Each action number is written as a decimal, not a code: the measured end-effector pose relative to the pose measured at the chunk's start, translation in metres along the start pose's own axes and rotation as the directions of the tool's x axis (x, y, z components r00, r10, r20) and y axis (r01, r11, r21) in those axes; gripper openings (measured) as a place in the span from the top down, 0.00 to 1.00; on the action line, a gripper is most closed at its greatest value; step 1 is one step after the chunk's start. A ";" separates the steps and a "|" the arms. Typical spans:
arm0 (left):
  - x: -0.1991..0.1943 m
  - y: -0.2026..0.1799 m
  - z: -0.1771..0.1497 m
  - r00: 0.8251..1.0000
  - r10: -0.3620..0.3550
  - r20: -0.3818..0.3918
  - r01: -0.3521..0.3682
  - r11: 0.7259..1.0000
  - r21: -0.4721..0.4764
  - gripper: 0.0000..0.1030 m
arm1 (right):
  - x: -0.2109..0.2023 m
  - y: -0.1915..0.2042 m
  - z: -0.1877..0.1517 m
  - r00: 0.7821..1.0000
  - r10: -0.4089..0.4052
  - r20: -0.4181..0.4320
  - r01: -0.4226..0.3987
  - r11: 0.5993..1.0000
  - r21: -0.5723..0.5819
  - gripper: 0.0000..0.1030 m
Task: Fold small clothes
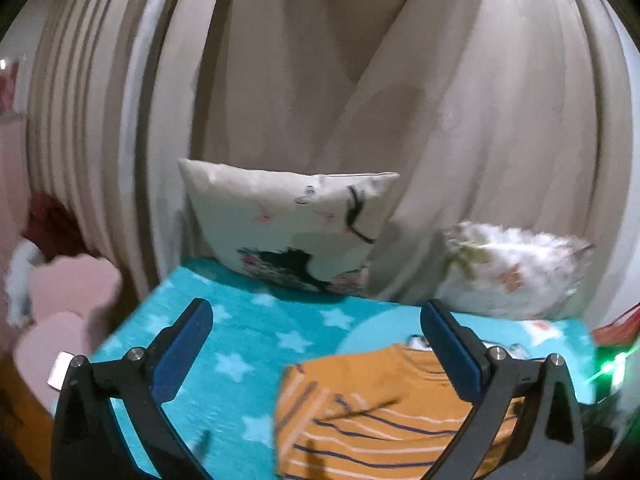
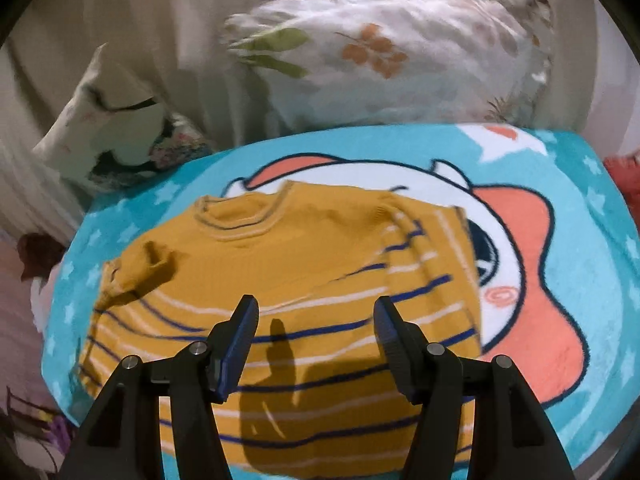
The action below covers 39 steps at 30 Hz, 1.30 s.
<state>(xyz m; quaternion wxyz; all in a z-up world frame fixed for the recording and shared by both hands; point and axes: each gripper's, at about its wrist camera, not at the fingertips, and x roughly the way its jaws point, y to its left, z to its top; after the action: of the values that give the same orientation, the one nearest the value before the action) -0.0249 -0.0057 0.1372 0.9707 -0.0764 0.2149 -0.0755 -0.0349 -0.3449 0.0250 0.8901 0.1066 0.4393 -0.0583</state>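
Observation:
A small mustard-yellow sweater (image 2: pixel 280 280) with white and navy stripes lies on a turquoise cartoon blanket (image 2: pixel 580 280), collar toward the far side, both sleeves folded in over the body. My right gripper (image 2: pixel 316 312) is open and empty, hovering above the sweater's lower half. In the left wrist view the sweater (image 1: pixel 380 408) lies at the lower right. My left gripper (image 1: pixel 316 316) is wide open and empty, above the blanket (image 1: pixel 240 344) at the sweater's left edge.
A cream printed cushion (image 1: pixel 288 224) and a white floral pillow (image 2: pixel 400 56) lean against beige curtains (image 1: pixel 320 60) at the blanket's far edge. Pink heart-shaped furniture (image 1: pixel 68 312) stands left of the bed. A red item (image 2: pixel 624 184) lies at the right edge.

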 end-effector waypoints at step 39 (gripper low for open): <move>0.027 -0.045 -0.061 0.928 -0.166 -0.334 0.226 0.963 0.149 0.00 | -0.021 0.022 -0.068 0.990 -0.093 -0.103 0.106 0.986 0.130 0.33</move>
<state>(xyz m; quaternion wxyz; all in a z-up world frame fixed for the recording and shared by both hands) -0.0322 -0.0618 0.0800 0.9136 0.0059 0.3520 -0.2034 -0.0953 -0.3074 0.0043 0.8545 0.1474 0.4816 -0.1274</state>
